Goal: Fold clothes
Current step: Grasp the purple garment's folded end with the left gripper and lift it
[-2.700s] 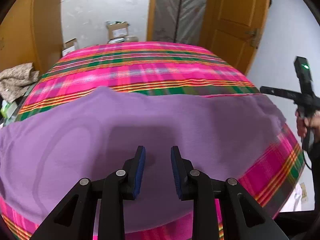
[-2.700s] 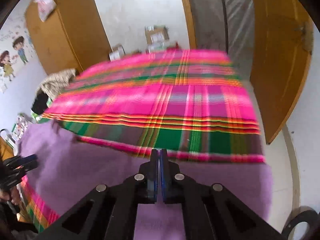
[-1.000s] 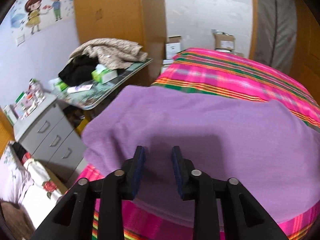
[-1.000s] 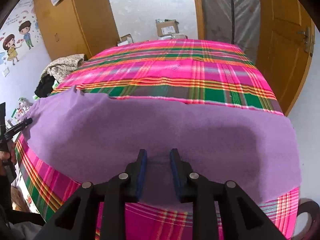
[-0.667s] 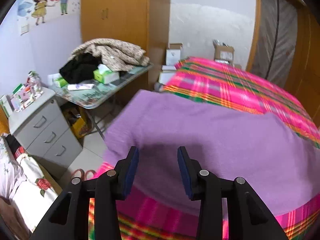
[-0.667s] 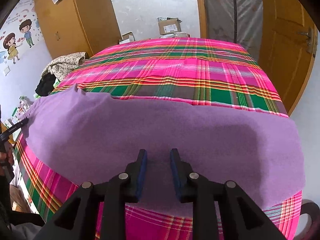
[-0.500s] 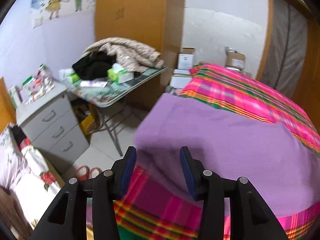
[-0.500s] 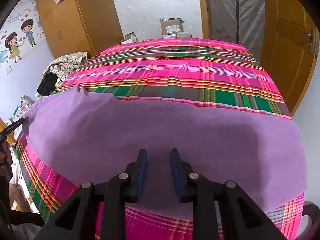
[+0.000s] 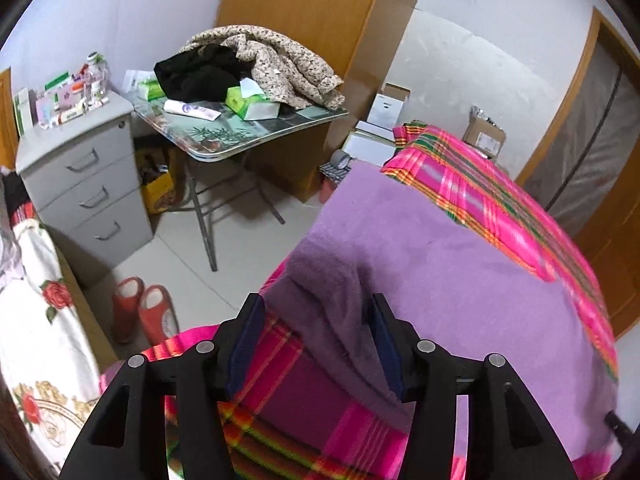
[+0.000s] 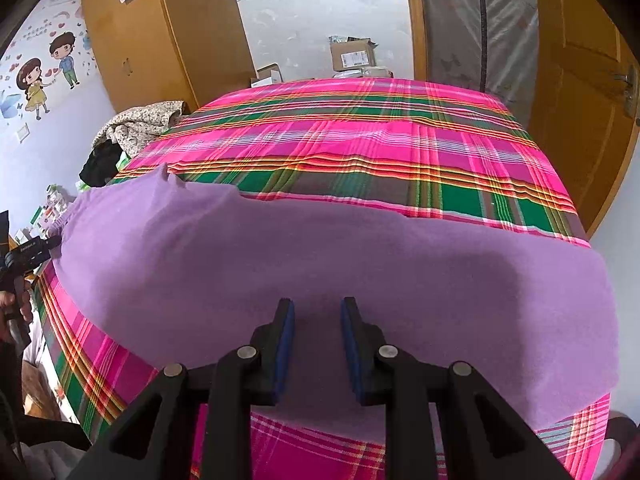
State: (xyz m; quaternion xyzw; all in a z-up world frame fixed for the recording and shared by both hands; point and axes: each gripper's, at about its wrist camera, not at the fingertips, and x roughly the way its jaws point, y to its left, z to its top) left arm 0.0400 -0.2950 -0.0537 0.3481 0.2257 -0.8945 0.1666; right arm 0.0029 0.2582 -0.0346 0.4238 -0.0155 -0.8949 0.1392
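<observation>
A purple cloth (image 10: 280,248) lies spread across the near part of a bed with a pink plaid sheet (image 10: 360,148). In the left wrist view its left end (image 9: 440,280) drapes over the bed's corner. My left gripper (image 9: 316,316) is at that corner, and its jaws are opening. The hanging purple edge sits between the jaws, with neither pad pressing on it. The left gripper (image 10: 36,246) also shows at the cloth's far left end in the right wrist view. My right gripper (image 10: 317,308) hovers open over the cloth's near edge, with nothing between its pads.
Left of the bed stands a folding table (image 9: 256,140) piled with clothes (image 9: 260,60) and tissue packs. A grey drawer cabinet (image 9: 84,184) and red slippers (image 9: 140,312) are beside it. Boxes (image 10: 352,54) sit beyond the bed. A wooden door (image 10: 580,92) is on the right.
My left gripper has swung leftward along the cloth to its end at the bed's corner, and its jaws have widened. The right gripper, shut in the earliest frame, is open and has kept still.
</observation>
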